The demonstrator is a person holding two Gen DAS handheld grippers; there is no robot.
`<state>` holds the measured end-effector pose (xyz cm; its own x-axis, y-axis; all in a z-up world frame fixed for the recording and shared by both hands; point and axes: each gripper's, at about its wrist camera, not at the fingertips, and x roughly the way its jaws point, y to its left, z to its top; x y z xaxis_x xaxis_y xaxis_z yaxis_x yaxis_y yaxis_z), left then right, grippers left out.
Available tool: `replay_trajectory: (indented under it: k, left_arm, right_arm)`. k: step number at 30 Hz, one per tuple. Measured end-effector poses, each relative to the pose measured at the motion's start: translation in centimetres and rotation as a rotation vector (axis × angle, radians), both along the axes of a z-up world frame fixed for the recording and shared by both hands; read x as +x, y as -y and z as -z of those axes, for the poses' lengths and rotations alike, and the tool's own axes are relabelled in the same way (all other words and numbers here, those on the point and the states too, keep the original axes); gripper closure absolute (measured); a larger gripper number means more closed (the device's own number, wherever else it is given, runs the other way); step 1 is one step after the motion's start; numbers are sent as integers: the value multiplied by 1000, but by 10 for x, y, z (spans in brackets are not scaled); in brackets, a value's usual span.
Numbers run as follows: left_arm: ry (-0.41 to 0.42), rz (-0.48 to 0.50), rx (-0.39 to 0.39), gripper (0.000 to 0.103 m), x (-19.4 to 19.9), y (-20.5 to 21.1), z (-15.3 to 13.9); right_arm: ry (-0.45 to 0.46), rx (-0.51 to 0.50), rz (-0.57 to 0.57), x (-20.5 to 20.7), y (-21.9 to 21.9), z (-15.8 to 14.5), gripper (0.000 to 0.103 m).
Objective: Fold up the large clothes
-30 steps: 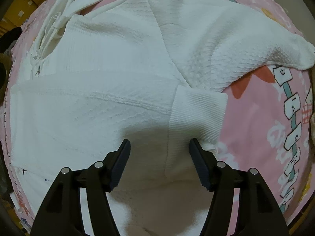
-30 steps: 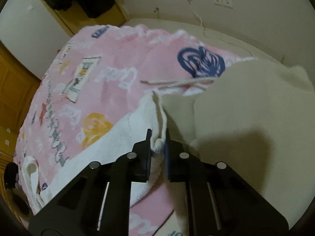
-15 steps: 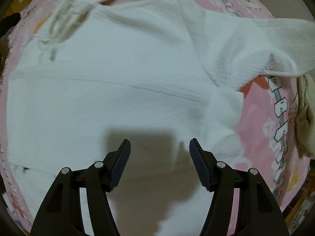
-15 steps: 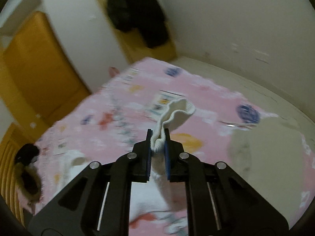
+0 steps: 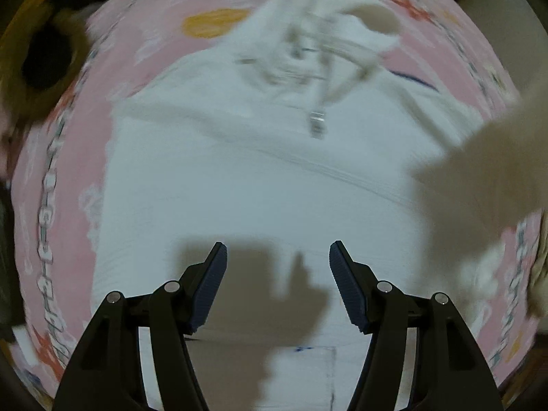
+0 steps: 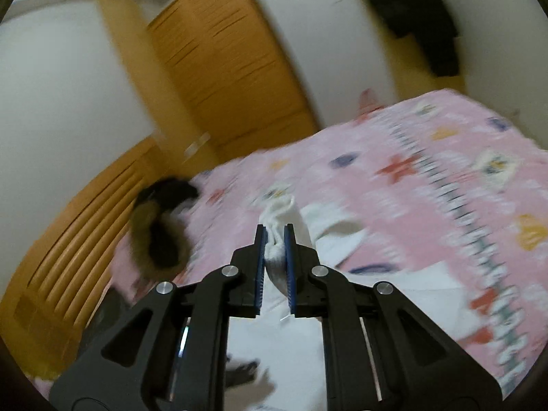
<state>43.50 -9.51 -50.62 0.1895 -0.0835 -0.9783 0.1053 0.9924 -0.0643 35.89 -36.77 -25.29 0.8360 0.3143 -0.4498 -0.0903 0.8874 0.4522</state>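
A white hooded sweatshirt (image 5: 260, 191) lies spread on a pink patterned bedspread (image 5: 65, 157). Its hood and drawstrings (image 5: 318, 61) lie at the far end, blurred by motion. My left gripper (image 5: 277, 263) is open and empty, hovering above the garment's body. My right gripper (image 6: 274, 236) is shut on the white ribbed sleeve cuff (image 6: 279, 219) and holds it up over the bed. The lifted sleeve (image 5: 486, 178) crosses the right side of the left wrist view. The sweatshirt (image 6: 342, 236) also shows below the right gripper.
A dark fur-trimmed garment (image 6: 161, 226) lies at the bed's far left edge, also in the left wrist view (image 5: 51, 54). Orange wooden wardrobe doors (image 6: 226, 68) and a white wall stand behind the bed. Dark clothes (image 6: 418, 17) hang on the wall.
My right gripper has lifted the sleeve cuff and swung it across, over the sweatshirt. My left gripper has shifted over the garment's body and stays open. The other sleeve no longer lies under it.
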Motion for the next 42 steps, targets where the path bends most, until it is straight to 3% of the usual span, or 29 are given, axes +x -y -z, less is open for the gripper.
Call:
replay_trajectory:
  k: [4, 7, 13, 22, 27, 33, 37, 42]
  left_arm:
    - [-33, -89, -113, 43, 7, -59, -3]
    - [-16, -114, -146, 43, 4, -92, -11]
    - [25, -159, -147, 43, -1, -148, -19]
    - [9, -87, -108, 43, -2, -184, -19]
    - [-28, -63, -60, 43, -1, -197, -3]
    - [-59, -125, 16, 43, -3, -214, 1]
    - [-82, -108, -30, 43, -1, -216, 1]
    - [-136, -76, -135, 39, 2, -202, 9]
  right_arm:
    - [-40, -24, -120, 2, -72, 30, 93]
    - [-82, -29, -183, 0, -116, 58, 93]
    - [-108, -26, -237, 1, -184, 99, 93]
    - [-166, -4, -282, 3, -268, 147, 93]
    - [-230, -52, -284, 5, -296, 185, 93]
    - [-331, -63, -290, 3, -318, 241, 93]
    - [-353, -76, -310, -3, -330, 265, 93]
    - [-355, -23, -316, -7, -319, 275, 89]
